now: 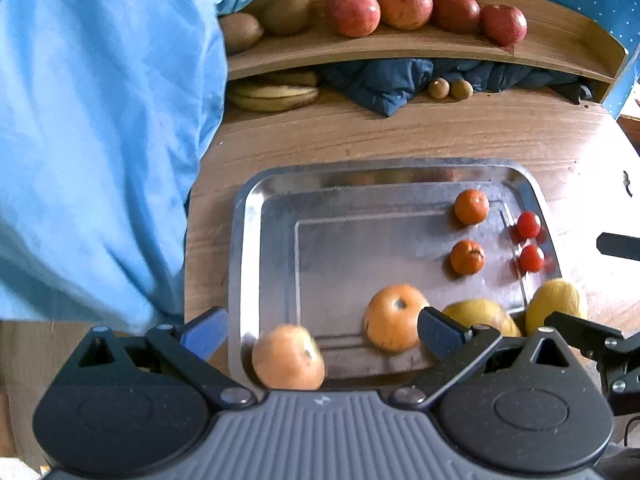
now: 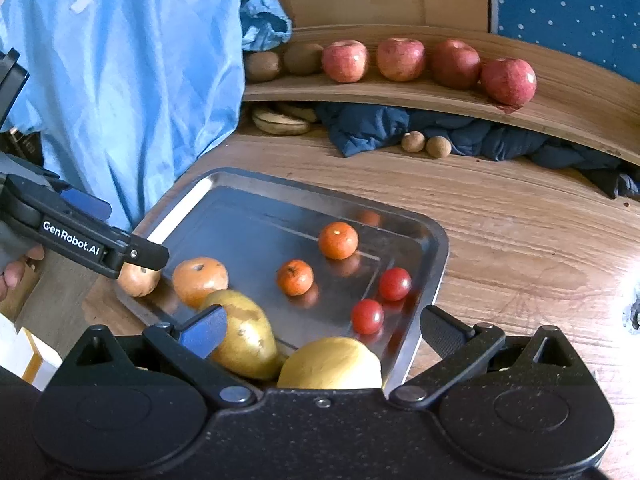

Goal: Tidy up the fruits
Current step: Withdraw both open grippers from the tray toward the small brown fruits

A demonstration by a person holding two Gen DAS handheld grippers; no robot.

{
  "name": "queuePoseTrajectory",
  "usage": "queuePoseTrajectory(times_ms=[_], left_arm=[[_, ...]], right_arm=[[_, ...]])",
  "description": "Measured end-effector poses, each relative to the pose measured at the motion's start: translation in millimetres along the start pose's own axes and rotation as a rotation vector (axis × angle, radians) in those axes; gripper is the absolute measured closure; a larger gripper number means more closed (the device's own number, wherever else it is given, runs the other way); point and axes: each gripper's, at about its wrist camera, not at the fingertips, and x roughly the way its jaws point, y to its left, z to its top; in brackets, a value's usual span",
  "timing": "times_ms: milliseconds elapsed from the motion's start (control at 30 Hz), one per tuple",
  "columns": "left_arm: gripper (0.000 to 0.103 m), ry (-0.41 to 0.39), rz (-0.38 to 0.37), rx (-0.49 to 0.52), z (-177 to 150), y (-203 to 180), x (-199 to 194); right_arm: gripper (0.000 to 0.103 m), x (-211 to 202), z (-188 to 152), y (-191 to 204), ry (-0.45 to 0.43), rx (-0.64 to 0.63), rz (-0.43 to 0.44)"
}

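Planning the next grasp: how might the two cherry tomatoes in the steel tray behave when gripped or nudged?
The cherry tomatoes look round and glossy, so they would probably roll on the smooth steel tray. Small and likely thin-skinned, they may slip or burst under firm squeezing.

Glossy metal tray point(image 1: 256, 240), matt wood table point(image 1: 400, 136)

This looks like a lived-in home, probably a bedroom or study corner. A wooden bench point(image 2: 520, 220) carries a steel tray point(image 2: 434, 248); a curved wooden shelf point(image 2: 560, 96) holds red apples point(image 2: 400, 59) and kiwis point(image 2: 262, 66), with rumpled dark-blue clothing point(image 2: 368, 128) stuffed beneath and bananas point(image 2: 280, 124) nearby.
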Motion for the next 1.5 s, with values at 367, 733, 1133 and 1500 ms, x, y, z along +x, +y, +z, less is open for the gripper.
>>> queuePoseTrajectory(times_ms=[367,733,1133,1500], left_arm=[[0.0,-0.01,-0.026,0.046,31.6,-12.9,14.8],[0.0,-0.028,-0.066,0.079,60.5,-37.1,30.3],[0.0,-0.022,-0.108,0.091,89.5,-49.8,49.9],[0.0,-0.037,-0.126,0.101,115.3,-64.9,73.3]], right_arm=[[0.001,11.9,14.1,-16.7,-0.008,0.048,-0.04],[0.001,25.7,23.1,-29.9,0.001,0.079,-0.075],[0.001,39.3,34.0,-44.5,0.0,0.115,-0.137],[0.001,51.7,42.6,-55.1,-0.014,0.11,-0.233]])
